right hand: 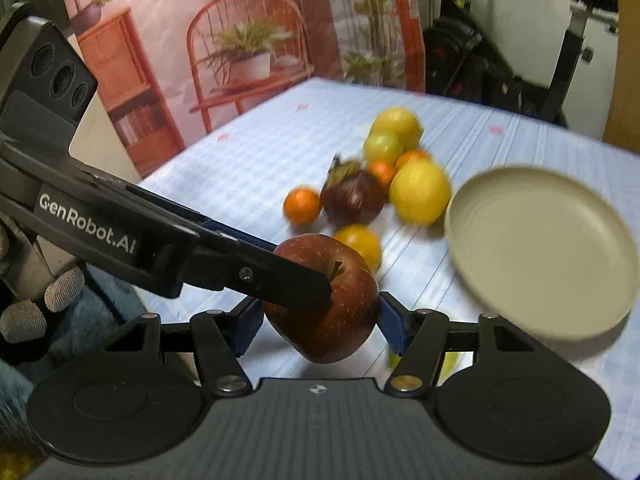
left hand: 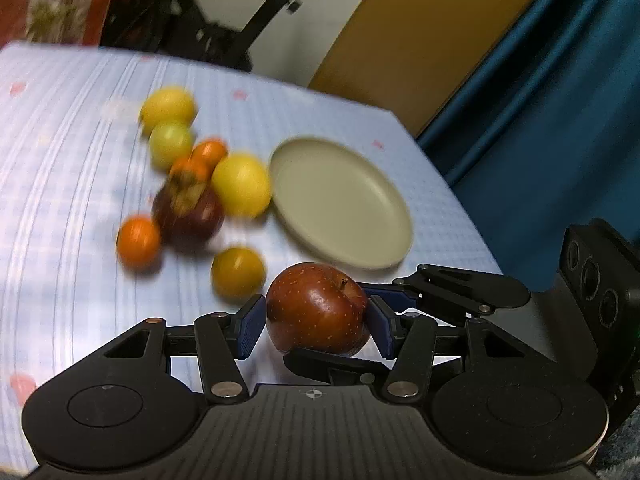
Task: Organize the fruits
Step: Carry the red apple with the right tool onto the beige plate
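Note:
Both grippers are shut on the same red apple [left hand: 318, 308], held above the table's near edge. My left gripper [left hand: 316, 318] presses its blue pads on the apple's two sides. My right gripper [right hand: 320, 320] grips the apple [right hand: 344, 320] crosswise, and the left gripper's finger [right hand: 280, 276] lies over its top. A beige plate [left hand: 344, 204] lies empty beyond the apple; it also shows in the right wrist view [right hand: 540, 248]. A pile of fruit [left hand: 192, 172] lies left of the plate: yellow lemons, oranges, a green fruit, a dark apple and a persimmon.
A light blue checked tablecloth [left hand: 60, 160] covers the table. A blue curtain [left hand: 540, 100] hangs to the right. An exercise bike [right hand: 568, 52] stands behind the table, and a printed backdrop [right hand: 240, 40] at the far left.

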Motion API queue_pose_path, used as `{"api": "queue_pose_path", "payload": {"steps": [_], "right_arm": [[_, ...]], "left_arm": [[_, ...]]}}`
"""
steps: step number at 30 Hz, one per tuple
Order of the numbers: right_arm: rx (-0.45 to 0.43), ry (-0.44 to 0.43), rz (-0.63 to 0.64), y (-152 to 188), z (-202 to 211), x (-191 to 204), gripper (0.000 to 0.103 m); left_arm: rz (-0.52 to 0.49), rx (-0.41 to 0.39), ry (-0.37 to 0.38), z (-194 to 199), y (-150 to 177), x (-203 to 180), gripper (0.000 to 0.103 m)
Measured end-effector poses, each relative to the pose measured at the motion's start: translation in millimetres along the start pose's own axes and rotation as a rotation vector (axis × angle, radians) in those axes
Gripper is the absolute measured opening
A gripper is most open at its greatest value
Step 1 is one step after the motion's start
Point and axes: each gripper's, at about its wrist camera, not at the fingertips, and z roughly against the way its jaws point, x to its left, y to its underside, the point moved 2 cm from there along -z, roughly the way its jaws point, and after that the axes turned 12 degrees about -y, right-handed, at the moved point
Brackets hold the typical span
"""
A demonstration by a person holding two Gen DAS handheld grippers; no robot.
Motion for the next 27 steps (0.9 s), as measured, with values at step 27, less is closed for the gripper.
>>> {"api": "queue_pose_path", "payload": {"steps": [27], "right_arm": [[-0.051,0.24,-0.032,-71.7,-36.0,-133.4,0.064]], "left_arm": [[0.05,0.037,0.022,-143.1,-133.0,-7.0,0.058]]}}
